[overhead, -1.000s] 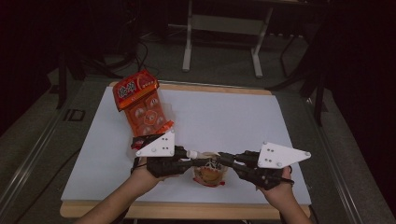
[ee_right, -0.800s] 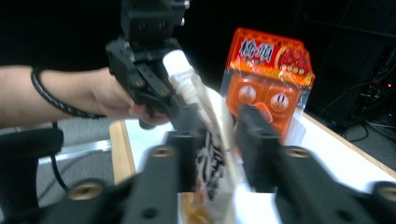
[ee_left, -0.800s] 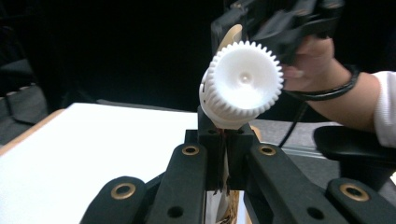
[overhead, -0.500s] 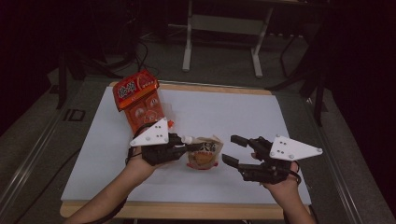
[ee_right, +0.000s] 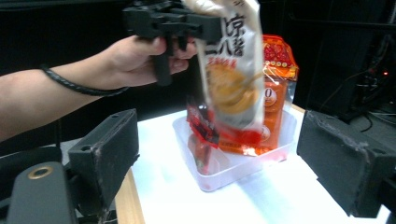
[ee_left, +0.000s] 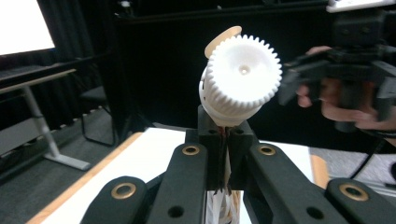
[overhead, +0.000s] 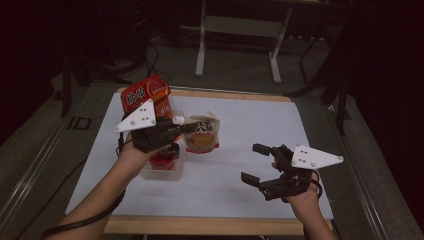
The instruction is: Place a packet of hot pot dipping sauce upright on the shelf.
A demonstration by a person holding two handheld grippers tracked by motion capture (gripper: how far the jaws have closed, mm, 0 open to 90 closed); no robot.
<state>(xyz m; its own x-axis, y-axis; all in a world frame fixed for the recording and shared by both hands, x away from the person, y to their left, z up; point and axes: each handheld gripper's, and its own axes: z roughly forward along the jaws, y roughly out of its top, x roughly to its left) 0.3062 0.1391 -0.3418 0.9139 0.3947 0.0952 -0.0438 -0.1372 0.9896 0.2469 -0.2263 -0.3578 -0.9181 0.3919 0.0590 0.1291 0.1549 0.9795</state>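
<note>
Now pouch (overhead: 201,134) lifted above tub (overhead: 161,170), table's right side (overhead: 280,125) bare

Dim room, black curtains (ee_left: 154,70) behind. Grey carpeted floor (overhead: 235,65) around a white tabletop (overhead: 250,125) with a wooden edge (overhead: 200,225). Beyond it, pale metal legs of a stand (overhead: 240,45) and dark stands with loose cables (overhead: 150,55). Bright white screen (ee_left: 23,25) glowing far off beside a grey-legged desk (ee_left: 42,135).

Three food packets (overhead: 201,135), one tub (overhead: 161,171)
</note>
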